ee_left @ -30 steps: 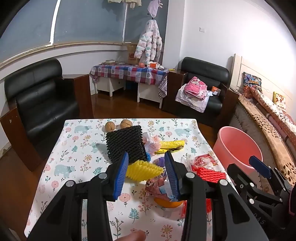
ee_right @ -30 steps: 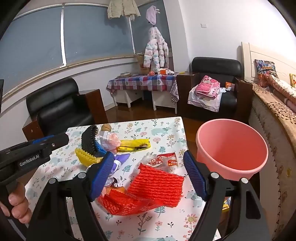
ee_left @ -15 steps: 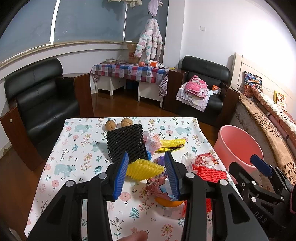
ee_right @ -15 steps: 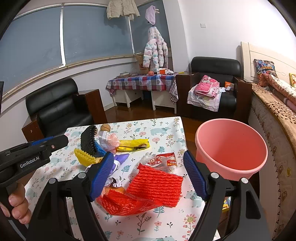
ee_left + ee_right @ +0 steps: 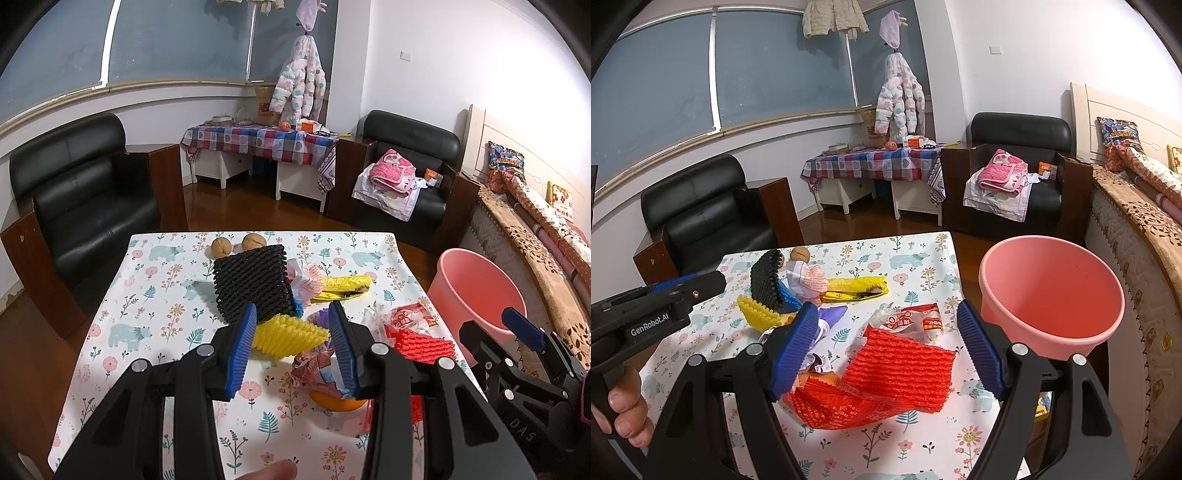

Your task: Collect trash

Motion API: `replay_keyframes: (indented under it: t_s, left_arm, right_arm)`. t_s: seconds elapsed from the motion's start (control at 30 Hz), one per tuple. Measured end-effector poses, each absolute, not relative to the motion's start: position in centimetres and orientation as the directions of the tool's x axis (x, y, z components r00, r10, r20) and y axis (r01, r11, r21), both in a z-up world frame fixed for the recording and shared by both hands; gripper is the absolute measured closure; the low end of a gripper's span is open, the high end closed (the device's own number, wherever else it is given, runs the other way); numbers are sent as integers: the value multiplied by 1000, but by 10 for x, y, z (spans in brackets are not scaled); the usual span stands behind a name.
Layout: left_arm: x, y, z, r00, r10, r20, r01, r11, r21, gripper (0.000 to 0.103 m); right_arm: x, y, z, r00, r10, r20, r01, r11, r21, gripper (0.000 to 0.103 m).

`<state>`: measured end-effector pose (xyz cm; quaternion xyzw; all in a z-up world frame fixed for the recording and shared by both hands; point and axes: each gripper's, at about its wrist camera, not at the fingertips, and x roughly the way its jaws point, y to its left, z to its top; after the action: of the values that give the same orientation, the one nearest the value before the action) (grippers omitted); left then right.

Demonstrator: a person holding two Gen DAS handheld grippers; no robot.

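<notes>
Trash lies in a heap on the floral tablecloth (image 5: 147, 314): a black foam net (image 5: 255, 280), a yellow foam net (image 5: 288, 334), a yellow wrapper (image 5: 343, 284), a red foam net (image 5: 901, 369) over a red mesh bag (image 5: 834, 406), a red-and-white snack packet (image 5: 912, 319) and crumpled wrappers (image 5: 314, 369). My left gripper (image 5: 291, 332) hovers open above the yellow net, nothing between its pads. My right gripper (image 5: 886, 339) hangs open over the red foam net. A pink bucket (image 5: 1052, 295) stands off the table's right edge.
Two walnuts (image 5: 221, 246) sit at the table's far edge, and an orange (image 5: 338, 402) lies under the wrappers. Black armchairs (image 5: 85, 192) stand left and far right. A checked side table (image 5: 258, 136) is at the back, a bed (image 5: 1145, 206) on the right.
</notes>
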<state>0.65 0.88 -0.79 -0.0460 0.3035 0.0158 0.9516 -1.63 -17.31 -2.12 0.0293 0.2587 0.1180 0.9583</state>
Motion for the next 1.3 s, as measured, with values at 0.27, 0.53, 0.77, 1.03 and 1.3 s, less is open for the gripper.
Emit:
replay_keyframes:
  t_s: [0.27,0.53,0.77,1.03,1.3]
  left_arm:
    - [1,5,-15,813,4,-583,-60,995,-76,63]
    - [1,5,-14,812,4,-584,-59,995,-76,63]
    - [1,4,-17,811,4,-585,-59,995,-75,63]
    - [-1,-1,-20,807,2,-591,-57,996,-74,63]
    - [-1,-1,-21,806,2,-592,-57,996,-74,63]
  right_arm:
    - [-17,-173,-21,839,240,-488,-210,971,117,25]
    - [-14,-177,-22,840,236,-488,-205,972,117,25]
    - [-14,-178,-21,841,236,-488,-204,972,117,25]
    - [-15,-186,-20,841,233,-489,-200,972,120,25]
    - [-16,-193,-20,845,223,-486,-192,975,112,25]
